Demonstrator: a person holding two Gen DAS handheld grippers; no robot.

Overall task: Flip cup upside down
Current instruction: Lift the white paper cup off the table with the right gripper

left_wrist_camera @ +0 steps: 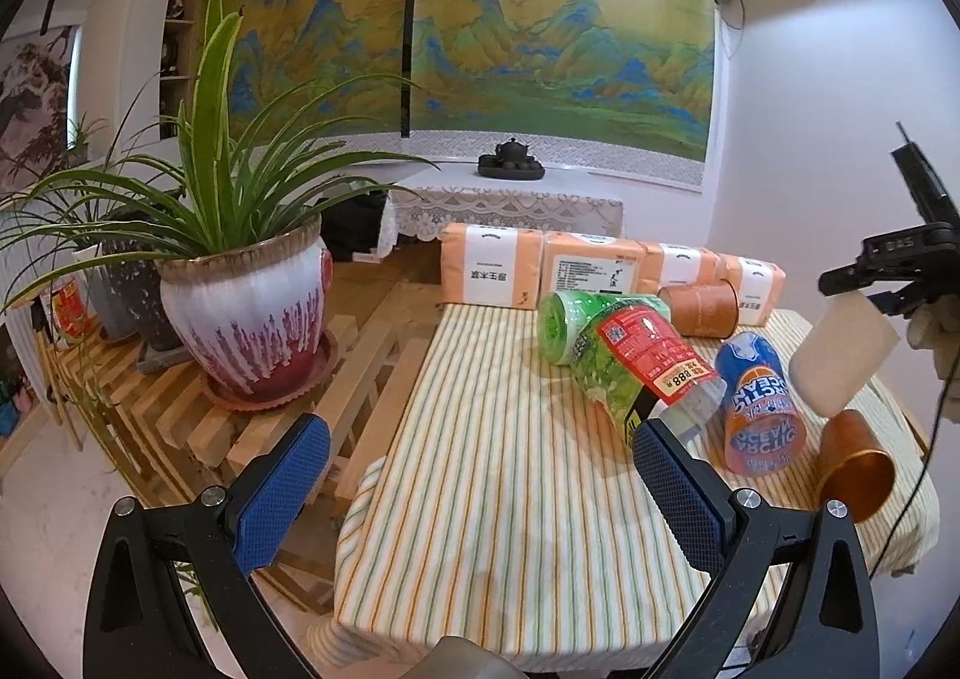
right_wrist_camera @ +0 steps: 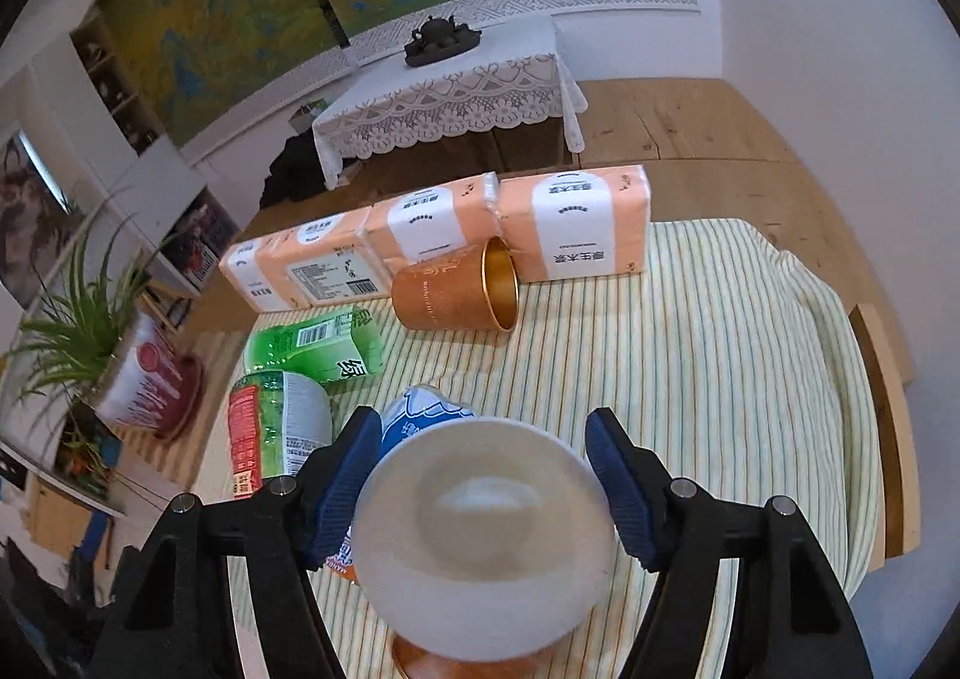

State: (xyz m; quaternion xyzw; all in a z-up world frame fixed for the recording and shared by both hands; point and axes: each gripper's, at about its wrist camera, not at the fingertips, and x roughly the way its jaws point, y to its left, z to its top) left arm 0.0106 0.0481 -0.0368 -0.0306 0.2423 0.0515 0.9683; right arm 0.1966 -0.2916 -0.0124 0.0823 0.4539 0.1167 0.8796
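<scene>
Right wrist view: you grip the white cup [right_wrist_camera: 483, 529] in your right hand-held gripper [right_wrist_camera: 483, 475], lifted over the desk [right_wrist_camera: 690, 379], mouth facing the lens.
Reason: a sidewall grip lets your wrist roll it over.
Cup: matte, smooth, tapered.
Left hand-held gripper [left_wrist_camera: 480, 493]: spread wide, holding nothing.
Cloth: soft, striped.
</scene>
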